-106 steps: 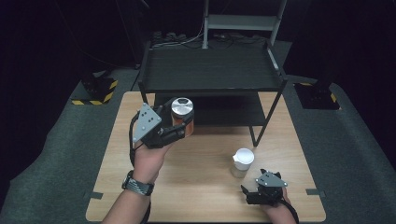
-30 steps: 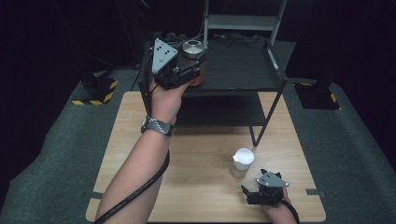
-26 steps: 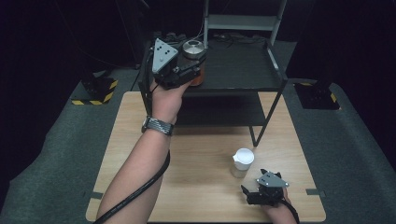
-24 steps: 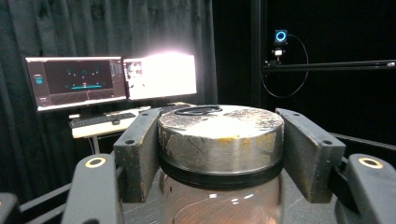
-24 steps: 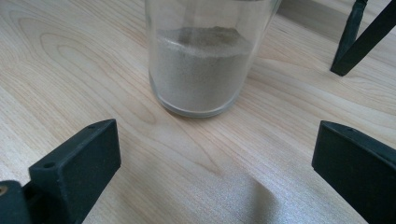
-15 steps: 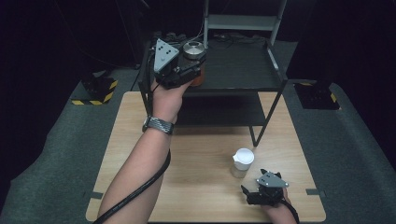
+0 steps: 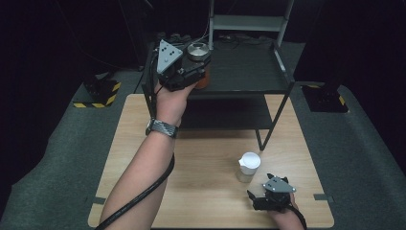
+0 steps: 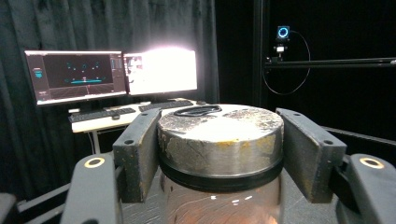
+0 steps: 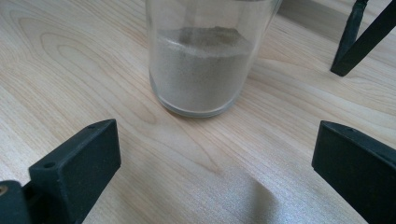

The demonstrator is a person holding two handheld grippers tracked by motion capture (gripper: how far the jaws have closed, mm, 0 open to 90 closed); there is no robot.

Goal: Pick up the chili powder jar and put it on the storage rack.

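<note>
On the rack's [image 7: 249, 72] upper shelf, the left tongs [image 7: 189, 72] pinch a metal-lidded jar [image 8: 219, 154] from both sides, its base at the shelf's left front. Down on the bench [image 7: 206, 158], the right tongs [image 9: 210, 172] rest spread wide, just behind a white-lidded jar of sand [image 9: 203, 60].

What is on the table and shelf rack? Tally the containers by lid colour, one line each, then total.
Metal-lidded jar, on the rack's upper shelf, in the left gripper: 1
White-lidded glass jar, on the table: 1
Total: 2
</note>
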